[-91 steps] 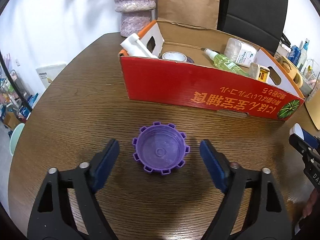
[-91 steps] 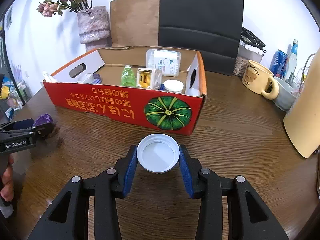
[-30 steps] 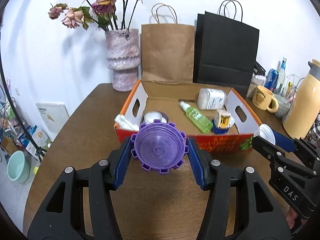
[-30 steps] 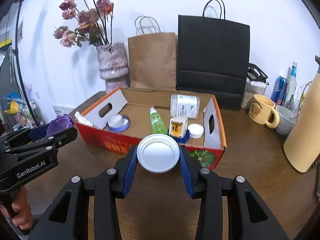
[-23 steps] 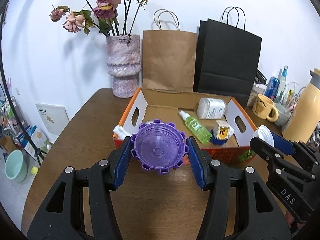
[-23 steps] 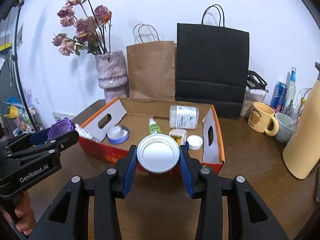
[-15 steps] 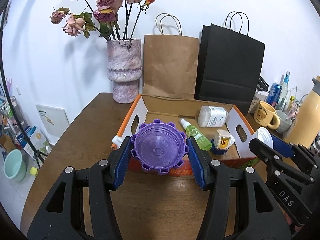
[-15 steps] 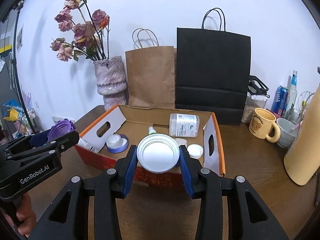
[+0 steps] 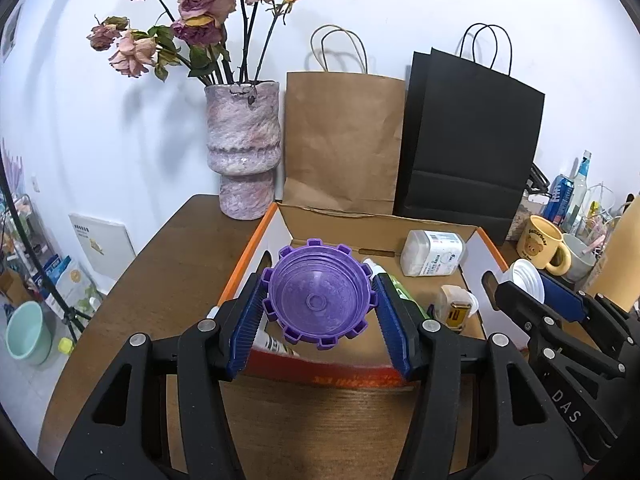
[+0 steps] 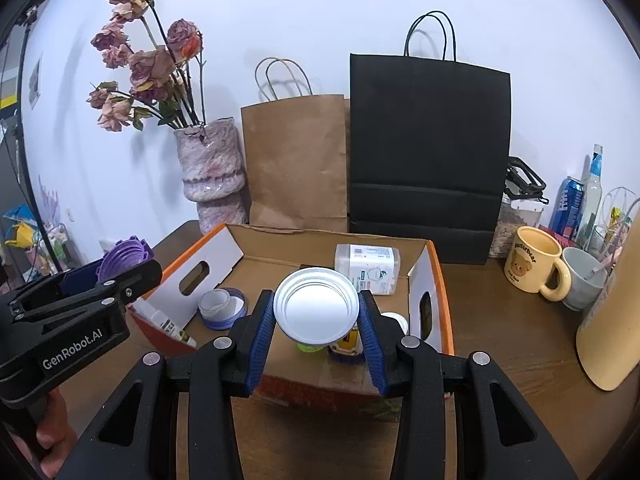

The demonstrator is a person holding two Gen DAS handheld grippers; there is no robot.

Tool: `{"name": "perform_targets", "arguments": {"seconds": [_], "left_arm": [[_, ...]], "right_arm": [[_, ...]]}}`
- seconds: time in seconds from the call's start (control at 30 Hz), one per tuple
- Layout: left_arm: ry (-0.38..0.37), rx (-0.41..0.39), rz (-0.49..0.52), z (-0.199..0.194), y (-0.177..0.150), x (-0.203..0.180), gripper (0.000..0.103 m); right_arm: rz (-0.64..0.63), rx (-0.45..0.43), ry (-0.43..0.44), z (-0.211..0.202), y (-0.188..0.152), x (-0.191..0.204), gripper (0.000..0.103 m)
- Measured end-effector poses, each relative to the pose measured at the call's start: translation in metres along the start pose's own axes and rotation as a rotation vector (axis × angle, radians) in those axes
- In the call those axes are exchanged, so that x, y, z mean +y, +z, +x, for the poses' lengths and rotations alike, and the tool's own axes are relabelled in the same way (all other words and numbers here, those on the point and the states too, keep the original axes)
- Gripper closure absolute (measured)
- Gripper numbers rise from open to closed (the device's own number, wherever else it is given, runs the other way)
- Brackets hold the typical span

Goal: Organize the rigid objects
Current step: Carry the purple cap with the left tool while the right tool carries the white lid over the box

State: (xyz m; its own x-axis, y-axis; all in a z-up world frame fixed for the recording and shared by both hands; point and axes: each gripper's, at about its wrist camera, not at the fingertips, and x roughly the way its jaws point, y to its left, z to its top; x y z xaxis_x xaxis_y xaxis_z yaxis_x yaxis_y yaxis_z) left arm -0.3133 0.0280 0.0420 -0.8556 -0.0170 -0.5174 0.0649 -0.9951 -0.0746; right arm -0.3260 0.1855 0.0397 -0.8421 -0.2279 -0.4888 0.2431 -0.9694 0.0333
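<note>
Since a second ago both grippers have carried their lids up and forward, now over the near wall of the cardboard box [image 9: 476, 236]. Left gripper [image 9: 319, 305] clamps the purple notched lid [image 9: 318, 294], held above the box's 9 o'clock end. Right gripper [image 10: 316, 312] clamps the white lid [image 10: 316, 306], above the box middle; yellow bear mug [image 10: 534, 264] at 3 o'clock.

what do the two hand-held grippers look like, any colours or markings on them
Both are matte black plastic clamps with triangular cut-outs, silver rivets at the pivots and ribbed blue pads on the fingers. The left hand-held gripper carries white "GenRobot.AI" lettering on its side, seen from the right wrist camera. The right hand-held gripper shows white "DAS" lettering. No cables or sleeves are visible.
</note>
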Motion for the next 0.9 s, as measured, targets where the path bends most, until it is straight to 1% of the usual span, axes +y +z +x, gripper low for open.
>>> {"name": "perform_targets", "arguments": {"seconds": [0.27,0.9], "left_arm": [[0.010,0.008,0.007,0.022,0.008,-0.004,0.052],[0.053,0.031,0.034,0.071,0.021,-0.004,0.052]], "right_arm": [[-0.009,0.007,-0.001,0.022,0.009,-0.005,0.058],[-0.043,0.051,-0.002,0.071,0.017,-0.014,0.058]]}}
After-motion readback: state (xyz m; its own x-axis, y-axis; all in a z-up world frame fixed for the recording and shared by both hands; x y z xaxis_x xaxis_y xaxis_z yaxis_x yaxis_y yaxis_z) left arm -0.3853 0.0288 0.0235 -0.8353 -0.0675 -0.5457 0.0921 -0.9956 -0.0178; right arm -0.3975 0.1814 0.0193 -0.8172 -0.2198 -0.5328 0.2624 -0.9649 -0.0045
